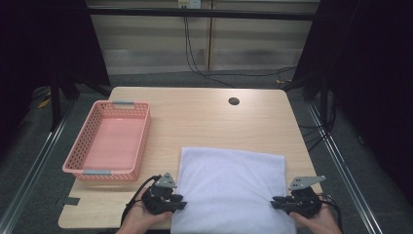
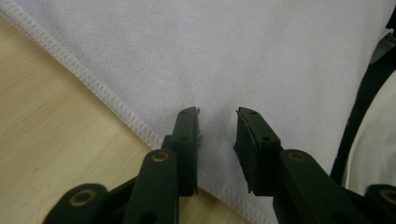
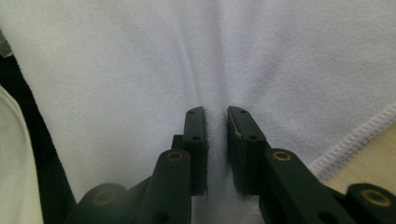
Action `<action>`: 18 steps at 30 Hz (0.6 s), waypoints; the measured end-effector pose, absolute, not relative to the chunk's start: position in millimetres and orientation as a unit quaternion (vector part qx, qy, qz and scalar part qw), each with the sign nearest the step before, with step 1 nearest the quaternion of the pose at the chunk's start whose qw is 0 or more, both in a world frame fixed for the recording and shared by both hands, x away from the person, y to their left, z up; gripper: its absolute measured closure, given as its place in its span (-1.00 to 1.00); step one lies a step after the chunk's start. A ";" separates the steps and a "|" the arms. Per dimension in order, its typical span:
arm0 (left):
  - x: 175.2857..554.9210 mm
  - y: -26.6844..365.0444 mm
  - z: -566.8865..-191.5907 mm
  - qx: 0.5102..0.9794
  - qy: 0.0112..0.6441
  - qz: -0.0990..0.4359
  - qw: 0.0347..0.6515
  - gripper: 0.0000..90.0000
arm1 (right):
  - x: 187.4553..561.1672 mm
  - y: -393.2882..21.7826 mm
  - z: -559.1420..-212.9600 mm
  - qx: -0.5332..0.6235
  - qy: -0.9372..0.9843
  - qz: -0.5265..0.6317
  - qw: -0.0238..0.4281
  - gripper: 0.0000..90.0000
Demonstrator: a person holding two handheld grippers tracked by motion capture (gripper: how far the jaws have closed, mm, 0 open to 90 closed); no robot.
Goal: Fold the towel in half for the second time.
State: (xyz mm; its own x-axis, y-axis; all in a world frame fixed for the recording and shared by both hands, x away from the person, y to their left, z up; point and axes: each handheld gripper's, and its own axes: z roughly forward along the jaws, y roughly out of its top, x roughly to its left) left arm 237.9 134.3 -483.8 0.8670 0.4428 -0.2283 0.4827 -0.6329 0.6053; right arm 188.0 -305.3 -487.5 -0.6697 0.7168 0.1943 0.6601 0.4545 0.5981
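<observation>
Pink basket [image 1: 109,141] empty; 2 grippers, jaws narrowly parted, over white towel [image 1: 229,187].

The white towel [image 1: 229,187] is running off the bottom edge of the high view, so its near hem is staying hidden. Both forearms are being cut off there too, with just the hands showing. In the left gripper view, the towel [image 2: 243,60] is spilling past the top edge, and the 2 jaws' bases are being cropped below. Whether the right gripper [image 3: 217,140] is pinching cloth is staying unclear.
</observation>
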 end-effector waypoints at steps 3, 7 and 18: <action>254.3 132.4 -479.4 0.884 0.268 -0.024 0.381 0.23 | 196.5 -306.1 -481.8 0.410 0.844 0.343 0.053 0.39; 286.6 123.8 -473.2 0.873 0.282 -0.003 0.399 0.20 | 218.0 -314.5 -469.4 0.423 0.820 0.372 0.096 0.32; 380.4 112.0 -484.5 0.846 0.348 0.041 0.403 -0.06 | 325.5 -343.3 -474.5 0.474 0.788 0.370 0.135 0.00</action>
